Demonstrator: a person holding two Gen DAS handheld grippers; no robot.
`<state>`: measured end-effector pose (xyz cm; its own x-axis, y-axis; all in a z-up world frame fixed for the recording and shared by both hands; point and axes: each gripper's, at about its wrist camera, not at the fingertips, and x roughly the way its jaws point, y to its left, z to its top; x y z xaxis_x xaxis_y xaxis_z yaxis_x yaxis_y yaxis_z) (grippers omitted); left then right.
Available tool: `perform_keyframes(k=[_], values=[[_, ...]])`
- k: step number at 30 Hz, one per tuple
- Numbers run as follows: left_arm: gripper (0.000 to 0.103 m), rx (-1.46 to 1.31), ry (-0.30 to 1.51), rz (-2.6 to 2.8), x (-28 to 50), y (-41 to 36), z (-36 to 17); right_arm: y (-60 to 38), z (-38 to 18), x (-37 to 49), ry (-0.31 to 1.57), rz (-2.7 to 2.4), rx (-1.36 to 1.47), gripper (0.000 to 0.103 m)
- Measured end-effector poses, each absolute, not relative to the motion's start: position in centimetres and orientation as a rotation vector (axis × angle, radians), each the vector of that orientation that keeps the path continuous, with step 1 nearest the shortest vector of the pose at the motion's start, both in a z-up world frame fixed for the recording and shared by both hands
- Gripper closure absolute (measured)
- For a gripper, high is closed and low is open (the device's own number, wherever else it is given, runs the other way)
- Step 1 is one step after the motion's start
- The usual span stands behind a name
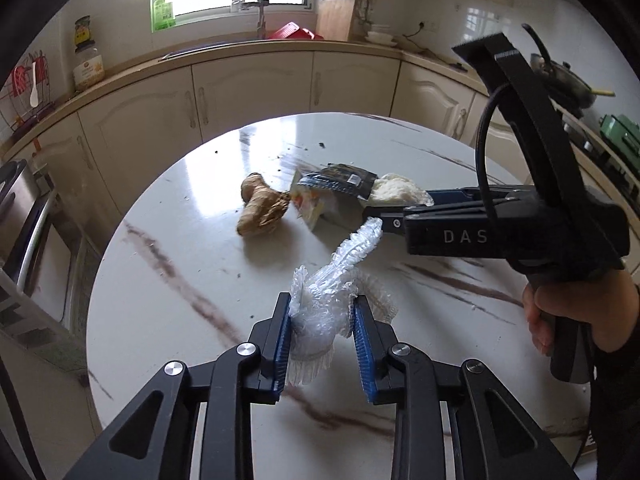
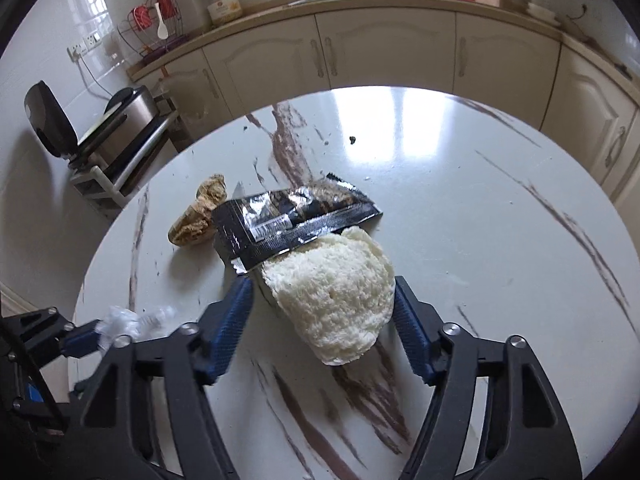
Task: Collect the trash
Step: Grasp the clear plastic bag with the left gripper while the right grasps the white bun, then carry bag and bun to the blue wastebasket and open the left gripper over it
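Left tool [image 1: 320, 336], near the desk's [image 1: 160, 264] near edge: closed on crinkled clear plastic wrap [image 1: 332, 292], probably weightless, springy, prone to slipping; best pinched at the bunched middle. Ginger root [image 1: 262, 210] toward mid-desk: firm, knobbly, likely easy across the narrow neck. Black foil packet [image 2: 292, 220] beside it: thin, slick, best taken by an edge. Right tool [image 2: 324, 312]: wide open, straddling a white spongy lump [image 2: 332, 300], soft, crushable; gentle squeeze across the middle.

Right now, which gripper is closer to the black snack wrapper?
Right. The right gripper straddles the white spongy lump lying against the black wrapper. The left gripper is farther back, holding clear crumpled plastic.
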<state>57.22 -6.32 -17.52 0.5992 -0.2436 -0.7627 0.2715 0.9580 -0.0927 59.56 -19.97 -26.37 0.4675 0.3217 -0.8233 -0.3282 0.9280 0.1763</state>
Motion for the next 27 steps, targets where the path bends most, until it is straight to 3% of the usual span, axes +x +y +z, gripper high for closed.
perform_keyframes(k=[2, 5, 19, 27], values=[[0.078, 0.031, 0.878, -0.294, 56.6, -6.2, -17.4, -19.9, -26.3, 59.1, 1.0, 0.4, -0.024, 0.05], [0.078, 0.019, 0.879, -0.293, 56.4, -6.0, -17.5, -20.3, -25.9, 58.1, 0.987, 0.387, -0.024, 0.052], [0.078, -0.043, 0.805, -0.331, 50.7, -4.2, -14.2, -21.9, -20.5, 48.8, 0.873, 0.415, 0.083, 0.052], [0.078, -0.078, 0.707, -0.255, 43.8, 1.2, -11.6, -16.4, -16.5, 43.1, 0.783, 0.515, 0.055, 0.052]])
